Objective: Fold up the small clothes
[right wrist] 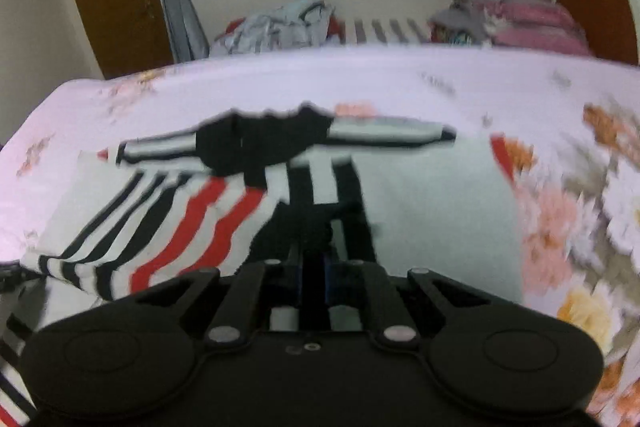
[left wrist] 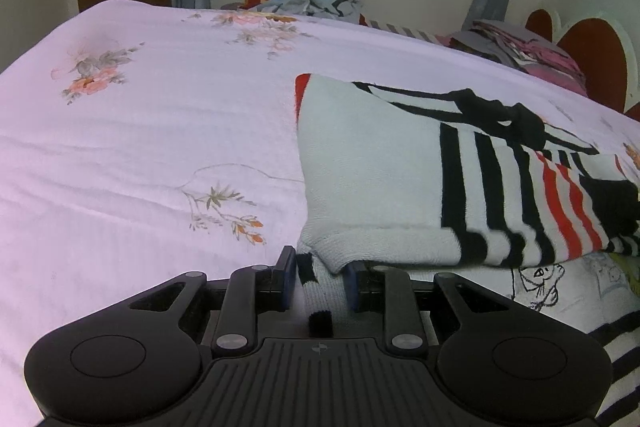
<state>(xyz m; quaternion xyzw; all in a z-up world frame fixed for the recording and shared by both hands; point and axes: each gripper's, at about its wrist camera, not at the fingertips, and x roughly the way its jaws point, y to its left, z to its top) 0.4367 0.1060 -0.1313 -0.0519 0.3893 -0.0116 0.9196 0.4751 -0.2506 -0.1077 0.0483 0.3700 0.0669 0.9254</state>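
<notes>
A small white knit sweater (left wrist: 380, 167) with black and red stripes lies on the pink floral bedsheet (left wrist: 140, 147), part folded over itself. My left gripper (left wrist: 320, 275) is shut on the sweater's ribbed edge at its near left corner. In the right wrist view the same sweater (right wrist: 432, 207) spreads ahead, one striped sleeve (right wrist: 384, 131) stretched across the far side. My right gripper (right wrist: 314, 267) is shut on a black striped part of the sweater at its near edge. This view is blurred.
A white garment with a cartoon print (left wrist: 552, 283) lies under the sweater at the right. Piles of clothes (left wrist: 312, 1) and pink fabric (left wrist: 532, 51) sit at the bed's far side. A red headboard (left wrist: 596, 59), window and brown door stand beyond.
</notes>
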